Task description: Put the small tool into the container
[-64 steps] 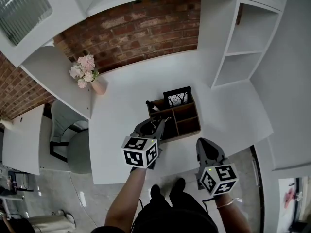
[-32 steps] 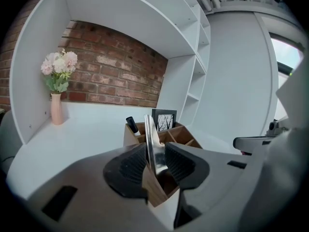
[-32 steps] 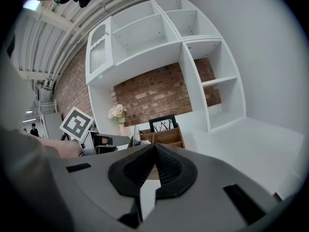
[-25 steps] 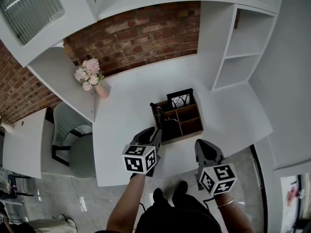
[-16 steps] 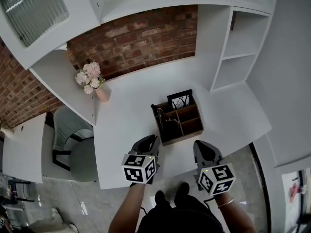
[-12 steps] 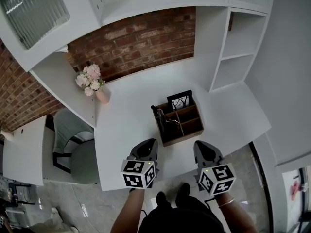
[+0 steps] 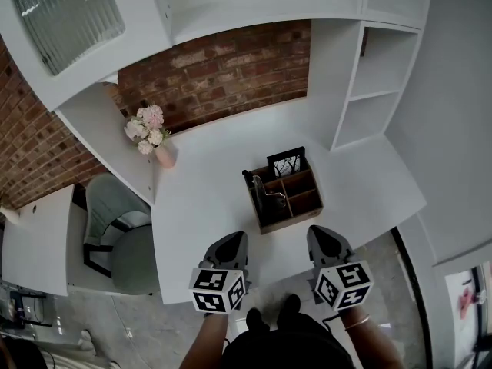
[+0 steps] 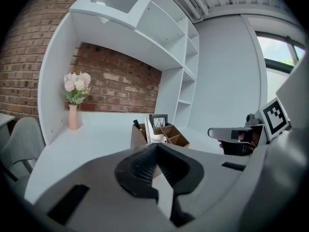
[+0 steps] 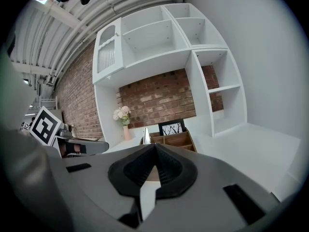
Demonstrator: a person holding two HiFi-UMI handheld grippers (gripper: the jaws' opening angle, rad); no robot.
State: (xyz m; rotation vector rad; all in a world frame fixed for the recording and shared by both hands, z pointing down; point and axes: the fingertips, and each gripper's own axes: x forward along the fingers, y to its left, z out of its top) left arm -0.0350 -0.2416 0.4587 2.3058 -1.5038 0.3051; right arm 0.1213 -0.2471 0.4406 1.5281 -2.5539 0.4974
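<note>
Wooden container [image 7: 301, 200], head view: stands on the white tabletop [image 7: 204, 183], set back from its front edge and roughly midway along it.
Small tool [image 7: 265, 191], head view: a pale, thin thing upright in the container's left compartment. It is probably the tool, though too small here to be sure.
Left claw [image 7: 232, 241], head view: over the tabletop's front edge, well apart from the container.
Right claw [image 7: 321, 235], head view: beside it at the same edge, also apart from the container.
Left claw, left gripper view: jaws fully together, pads meeting, nothing between them. The container and the tool stand beyond the tips.
Right claw, right gripper view: jaws together and empty too. The container lies ahead, with a framed picture [image 9: 172, 127] at its back.
Step in hand: judged from the layout, the tool is already in and both claws are clear.
Next move: little is called for, at most a check that the tool sits securely, with both claws kept off the container.
</note>
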